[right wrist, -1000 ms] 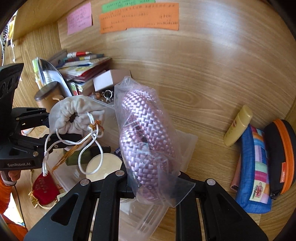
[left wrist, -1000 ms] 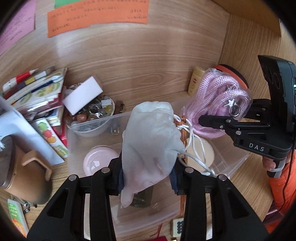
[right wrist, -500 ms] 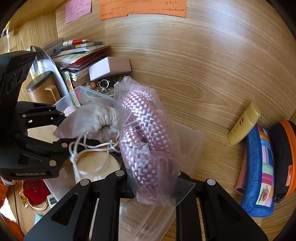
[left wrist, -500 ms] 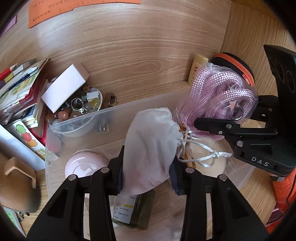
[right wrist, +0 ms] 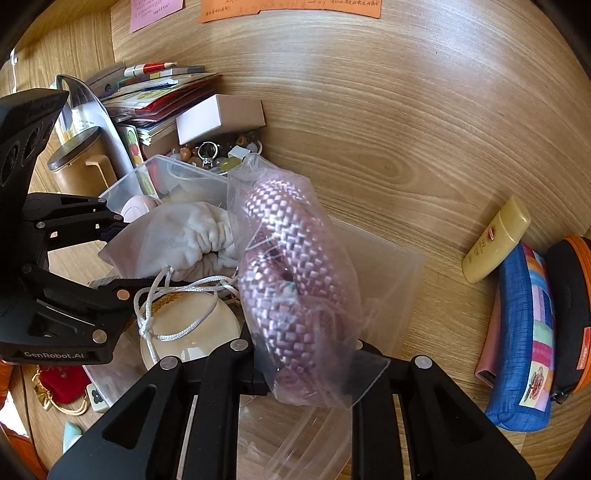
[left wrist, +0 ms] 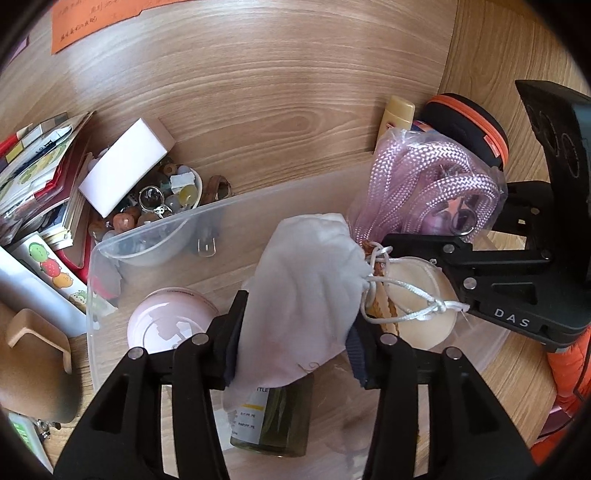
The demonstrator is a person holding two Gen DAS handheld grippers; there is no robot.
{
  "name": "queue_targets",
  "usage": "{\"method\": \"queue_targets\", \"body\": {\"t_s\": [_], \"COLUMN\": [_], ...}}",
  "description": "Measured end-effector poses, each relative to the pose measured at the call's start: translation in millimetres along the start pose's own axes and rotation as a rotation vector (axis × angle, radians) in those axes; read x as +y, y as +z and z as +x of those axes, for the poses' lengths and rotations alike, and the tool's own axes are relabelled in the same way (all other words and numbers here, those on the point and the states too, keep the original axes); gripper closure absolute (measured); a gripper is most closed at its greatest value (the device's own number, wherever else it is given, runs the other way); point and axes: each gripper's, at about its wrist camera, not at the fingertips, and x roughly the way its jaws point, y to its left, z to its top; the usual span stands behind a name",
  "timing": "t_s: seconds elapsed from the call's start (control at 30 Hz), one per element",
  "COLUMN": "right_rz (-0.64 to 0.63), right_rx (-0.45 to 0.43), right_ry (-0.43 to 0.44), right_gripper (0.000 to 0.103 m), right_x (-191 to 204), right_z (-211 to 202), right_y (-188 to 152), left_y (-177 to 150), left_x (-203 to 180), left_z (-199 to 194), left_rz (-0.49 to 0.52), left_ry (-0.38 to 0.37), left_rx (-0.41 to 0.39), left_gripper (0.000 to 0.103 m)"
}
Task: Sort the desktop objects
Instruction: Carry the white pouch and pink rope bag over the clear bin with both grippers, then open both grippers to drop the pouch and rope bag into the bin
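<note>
Orange paper note [right wrist: 291,9] and pink paper note [right wrist: 155,13] stuck on the wooden wall; wooden table [right wrist: 424,140] beneath, pale grain, glare across its far edge.

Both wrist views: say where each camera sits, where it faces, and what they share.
Left wrist: sits on the left tool, looking down into the clear bin; its jaws are opening round the white pouch; right tool at right.
Right wrist: sits on the right tool, shut on the bagged pink rope; left tool at left.
Shared: pouch, rope, bin, yellow tube.
</note>
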Motion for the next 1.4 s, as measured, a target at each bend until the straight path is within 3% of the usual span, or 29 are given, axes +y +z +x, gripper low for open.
{"method": "queue_targets", "body": {"t_s": [0.17,0.3,0.57,0.83,0.9,0.97,1.17,1.4], "right_rz": [-0.005,-0.009,0.007,0.006,0.004,-0.002,-0.031,-0.05], "right_rx": [0.004,0.009,-0.081,-0.103,-0.112,-0.134,-0.186,-0.214], "right_ry": [0.002,-0.007,-0.029,-0.037,-0.044,-0.063,-0.1,-0.123], "right_gripper": [0.087,0.086,0.062,0.061,0.057,0.045,0.031,0.023], "right_x": [-0.1,0.8,-5.2,-2.2,-1.1,0.9,11.0,25.0], "right_z": [-0.1,-1.8,-29.3,-41.7,-45.8,-52.8,-75.9,-97.8], "right_y": [0.5,1.2,3.8,6.1,6.7,6.2,1.7,-11.1], "left_y": [1.0,2.4,3.8,1.7,0.3,-1.3,-9.1,-21.3], "left_x": [0.4,2.0,-1.0,-9.4,-11.8,-14.3,-22.9,-35.4], "left_z": [-2.4,-10.8,-24.4,-44.6,-51.2,-55.9,-72.1,-95.8], "left_rz": [-0.002,-0.008,-0.003,0.02,0.026,0.029,0.034,0.041], "left_ry": [0.002,-0.01,0.002,0.036,0.048,0.057,0.087,0.131], "left_rx": [0.005,-0.01,-0.034,-0.071,-0.081,-0.086,-0.111,-0.144], "left_gripper": [0.053,0.045,0.043,0.03,0.029,0.028,0.019,0.01]}}
